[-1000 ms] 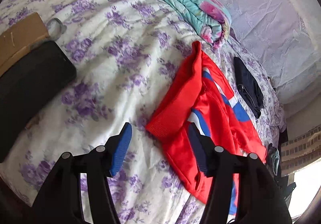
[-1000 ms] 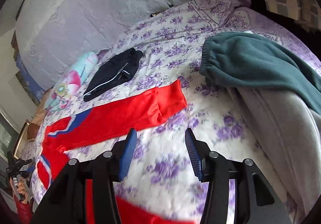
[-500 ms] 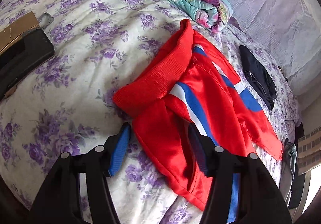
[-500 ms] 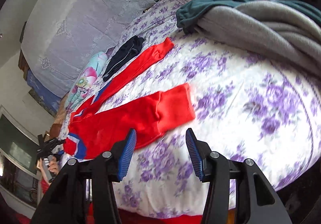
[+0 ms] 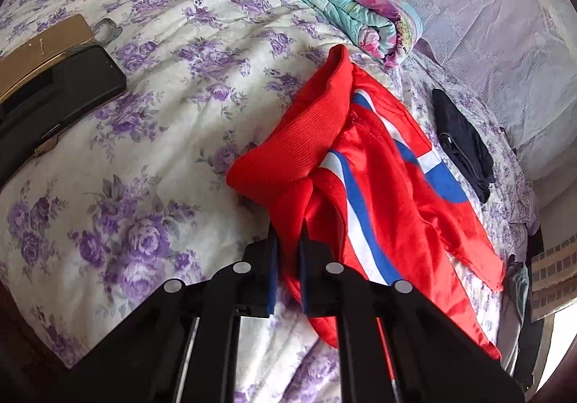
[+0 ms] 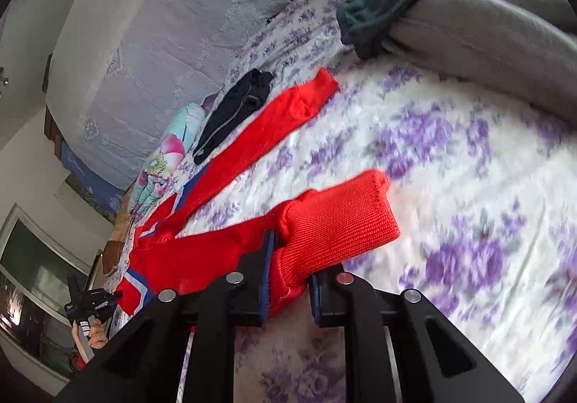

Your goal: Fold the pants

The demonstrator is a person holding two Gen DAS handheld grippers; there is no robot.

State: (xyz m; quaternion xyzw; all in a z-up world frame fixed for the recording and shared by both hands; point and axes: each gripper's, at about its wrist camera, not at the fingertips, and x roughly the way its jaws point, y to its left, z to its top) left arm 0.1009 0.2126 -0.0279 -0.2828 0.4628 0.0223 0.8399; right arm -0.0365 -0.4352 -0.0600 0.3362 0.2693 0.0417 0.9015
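Observation:
Red track pants with blue and white stripes lie spread on a bed with a purple flowered cover. My left gripper is shut on the red fabric at the waist end, just below the ribbed waistband. In the right wrist view the two legs stretch away to the left; my right gripper is shut on the near leg next to its ribbed cuff. The far leg lies flat on the cover.
A folded floral quilt, a small black garment, a black case and a cardboard box lie on the bed. Grey and teal clothes are piled at the right. A padded headboard stands behind.
Both grippers were open above the bed. They have come down onto the pants and shut, the left at the waist, the right at the near leg cuff.

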